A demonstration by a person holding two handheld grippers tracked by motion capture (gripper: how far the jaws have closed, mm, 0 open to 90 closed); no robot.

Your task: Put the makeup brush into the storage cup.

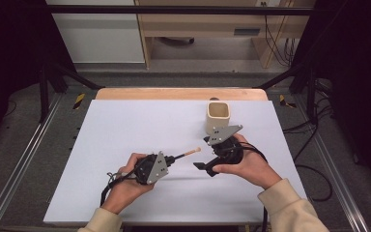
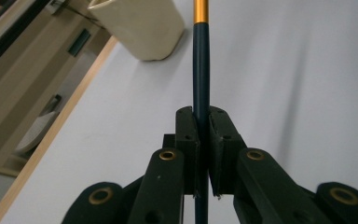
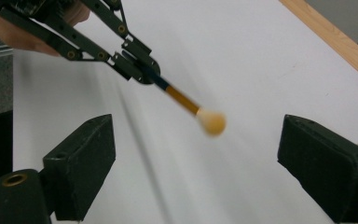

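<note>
Room lies bare across the pale grey tabletop, wood-edged at the far side, where a cream square cup stands. No writing is readable. Left gripper, held level, is clamped on a dark-handled brush with gold ferrule and tan tip. Right gripper faces it, jaws wide and empty.

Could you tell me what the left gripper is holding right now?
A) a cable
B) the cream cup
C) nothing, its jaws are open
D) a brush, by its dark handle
D: the left gripper is shut on the brush, its pads clamping the dark handle; the cup stands apart on the table.
</note>
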